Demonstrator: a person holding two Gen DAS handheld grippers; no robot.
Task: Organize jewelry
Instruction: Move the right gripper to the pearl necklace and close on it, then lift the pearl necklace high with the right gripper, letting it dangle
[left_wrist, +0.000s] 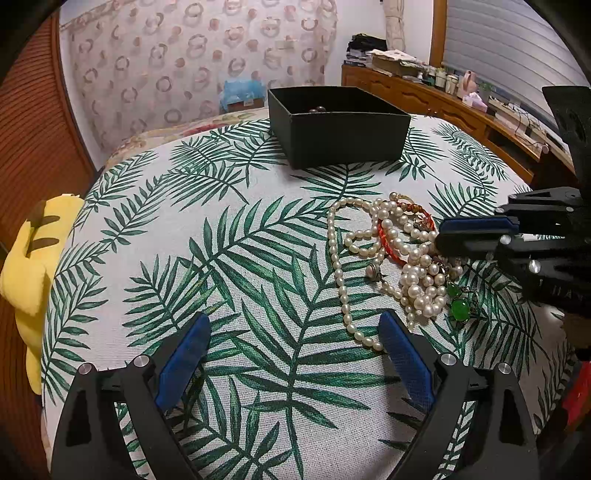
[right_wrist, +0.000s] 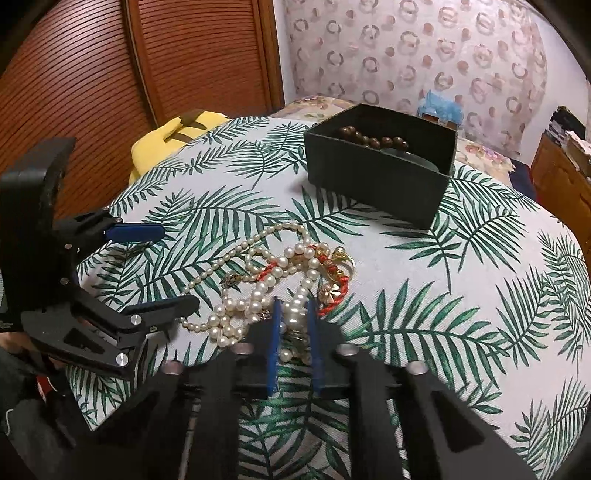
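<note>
The right gripper (right_wrist: 293, 325) has its two blue-padded fingers (right_wrist: 272, 347) drawn narrow around a bunch of large round pearls at the near edge of the jewelry pile (right_wrist: 284, 284), with beads showing in the slim gap between the pads; the fingers close on that pearl cluster (right_wrist: 295, 314), though the pictures do not show whether it has left the cloth. In the left wrist view the same gripper (left_wrist: 443, 236) reaches in from the right, its tips buried in the heap's right side. The left gripper (left_wrist: 293, 336) hangs with its fingers (left_wrist: 184, 354) spread wide and holding nothing, low over the leaf-printed cloth (left_wrist: 221, 258), its right finger just beside the tail end of a thin strand of small pearls (left_wrist: 341, 280). The pile itself is a tangle: that long thin strand looping leftward, thicker pearl ropes (left_wrist: 417, 280) bunched in the middle, a red cord bracelet (left_wrist: 388, 240) threaded through them, a gold-toned charm (right_wrist: 341, 258) at the far side, and green stones (left_wrist: 459, 308) at the near right edge. All of it lies on the bench, which is covered by the palm-leaf cloth. Farther back, well apart from the pile, stands an open black box (right_wrist: 376, 184) with a string of dark brown beads (right_wrist: 373, 138) resting inside along its far wall. A yellow plush toy (left_wrist: 29, 266) sits at the bench's left edge, before a slatted wooden door (right_wrist: 92, 92).
</note>
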